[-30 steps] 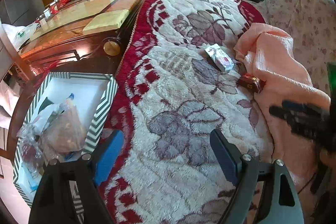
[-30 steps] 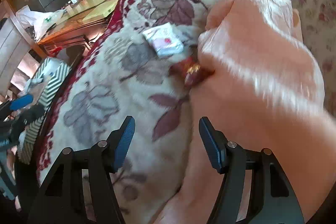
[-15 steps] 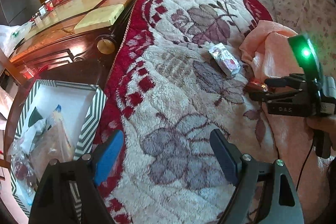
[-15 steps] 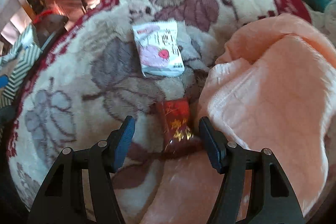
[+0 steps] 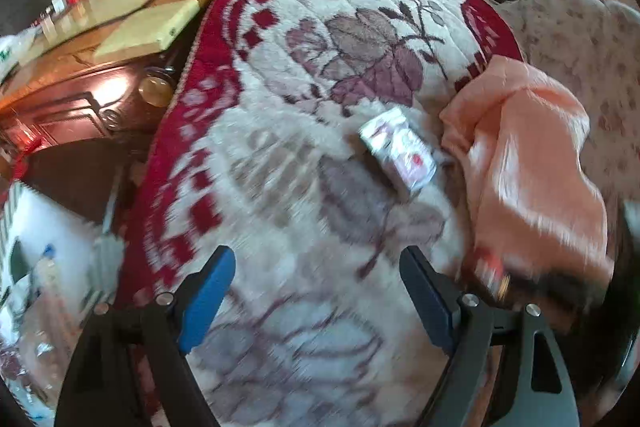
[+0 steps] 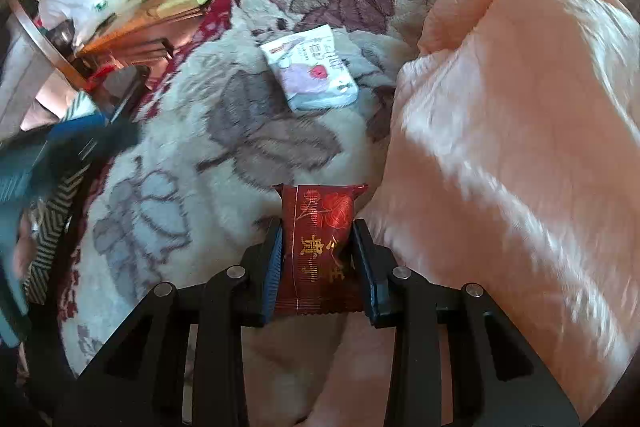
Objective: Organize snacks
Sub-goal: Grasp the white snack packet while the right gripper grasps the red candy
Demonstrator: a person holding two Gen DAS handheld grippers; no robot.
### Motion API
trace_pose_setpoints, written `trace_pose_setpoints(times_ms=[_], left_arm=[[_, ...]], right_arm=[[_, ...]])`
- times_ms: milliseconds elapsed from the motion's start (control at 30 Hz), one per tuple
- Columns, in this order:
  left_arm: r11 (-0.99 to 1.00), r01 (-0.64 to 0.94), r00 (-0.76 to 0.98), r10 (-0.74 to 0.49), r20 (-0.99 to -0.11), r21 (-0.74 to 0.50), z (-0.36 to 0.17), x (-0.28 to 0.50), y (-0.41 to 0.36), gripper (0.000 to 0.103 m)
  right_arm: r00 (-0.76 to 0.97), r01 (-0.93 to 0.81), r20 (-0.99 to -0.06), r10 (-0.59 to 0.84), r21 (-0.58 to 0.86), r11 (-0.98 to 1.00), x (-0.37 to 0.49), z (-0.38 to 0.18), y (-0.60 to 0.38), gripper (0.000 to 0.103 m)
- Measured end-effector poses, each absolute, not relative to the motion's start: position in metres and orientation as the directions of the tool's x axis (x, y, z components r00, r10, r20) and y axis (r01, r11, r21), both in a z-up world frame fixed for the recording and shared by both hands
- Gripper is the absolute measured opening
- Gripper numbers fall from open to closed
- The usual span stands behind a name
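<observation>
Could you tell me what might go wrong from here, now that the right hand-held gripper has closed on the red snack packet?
1. The right hand-held gripper pinches the red snack packet across its soft middle, so the contents may be crushed or the wrapper may slip.
2. The peach blanket lies right beside the fingers and could snag.
3. The white snack packet lies nearby on the floral blanket; a sweeping move might knock it.

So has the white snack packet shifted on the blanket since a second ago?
No. The white snack packet lies on the same grey leaf of the floral blanket, beside the peach blanket's edge. Only the red snack left, clamped in the right gripper.
</observation>
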State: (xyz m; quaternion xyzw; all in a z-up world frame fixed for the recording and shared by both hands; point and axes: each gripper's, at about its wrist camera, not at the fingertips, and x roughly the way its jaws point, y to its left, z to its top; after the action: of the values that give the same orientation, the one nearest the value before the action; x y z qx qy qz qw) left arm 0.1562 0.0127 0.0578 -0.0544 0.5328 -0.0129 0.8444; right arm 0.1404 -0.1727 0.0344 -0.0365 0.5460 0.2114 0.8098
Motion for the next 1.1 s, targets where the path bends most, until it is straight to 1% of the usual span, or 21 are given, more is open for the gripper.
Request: trace_pose_setpoints(times_ms=[133,300,433,633,700,767,800,833,867,900,933,1000,1100], left_arm=[[0.985,-0.080,0.431,-0.103,-0.896,-0.152,0.052,0.186,-0.001,0.086],[0.978,-0.127,0.389,-0.106,-0.915,-0.167,0.030,0.220,-0.024,0.086],[0.971,-0.158,0.374,-0.109,-0.921,-0.179,0.016,0.240,-0.042,0.086],[0.973,-0.188,0.328,-0.066,-0.942,-0.133,-0.009,0.259,-0.057,0.086],[0.976,-0.176,0.336,-0.067,-0.939,-0.132,-0.009,0.259,-0.059,0.085],[0.980,-0.157,0.336,-0.067,-0.939,-0.126,-0.009,0.258,-0.060,0.078],[0.981,-0.150,0.342,-0.061,-0.938,-0.119,-0.008,0.257,-0.059,0.065],[0.983,-0.145,0.346,-0.060,-0.936,-0.116,-0.007,0.255,-0.057,0.047],[0.983,-0.138,0.343,-0.071,-0.937,-0.125,-0.007,0.253,-0.053,0.038],[0.980,-0.131,0.335,-0.098,-0.937,-0.150,-0.006,0.251,-0.046,0.030],[0.975,-0.125,0.324,-0.133,-0.936,-0.182,-0.005,0.247,-0.040,0.027],[0.977,-0.104,0.323,-0.144,-0.936,-0.186,-0.001,0.237,-0.032,0.022],[0.982,-0.061,0.338,-0.150,-0.929,-0.181,0.009,0.213,-0.018,0.019]], right_arm=[[0.284,-0.392,-0.918,0.278,0.153,0.907,0.130,0.020,-0.168,0.032],[0.283,-0.385,-0.909,0.306,0.184,0.904,0.128,0.017,-0.175,0.032],[0.267,-0.367,-0.899,0.348,0.239,0.899,0.131,0.011,-0.184,0.034],[0.266,-0.365,-0.889,0.372,0.265,0.893,0.128,0.009,-0.193,0.034],[0.274,-0.353,-0.881,0.386,0.281,0.893,0.127,0.008,-0.197,0.034],[0.284,-0.345,-0.874,0.395,0.291,0.892,0.127,0.008,-0.201,0.034],[0.288,-0.347,-0.874,0.391,0.285,0.893,0.126,0.008,-0.201,0.034],[0.290,-0.349,-0.875,0.387,0.280,0.894,0.127,0.008,-0.203,0.034],[0.292,-0.350,-0.876,0.383,0.275,0.896,0.124,0.009,-0.200,0.034],[0.294,-0.347,-0.877,0.381,0.274,0.897,0.123,0.010,-0.200,0.033],[0.292,-0.346,-0.877,0.381,0.275,0.897,0.120,0.010,-0.196,0.033],[0.291,-0.347,-0.878,0.380,0.273,0.897,0.117,0.013,-0.193,0.033],[0.290,-0.347,-0.876,0.386,0.280,0.895,0.109,0.018,-0.186,0.033]])
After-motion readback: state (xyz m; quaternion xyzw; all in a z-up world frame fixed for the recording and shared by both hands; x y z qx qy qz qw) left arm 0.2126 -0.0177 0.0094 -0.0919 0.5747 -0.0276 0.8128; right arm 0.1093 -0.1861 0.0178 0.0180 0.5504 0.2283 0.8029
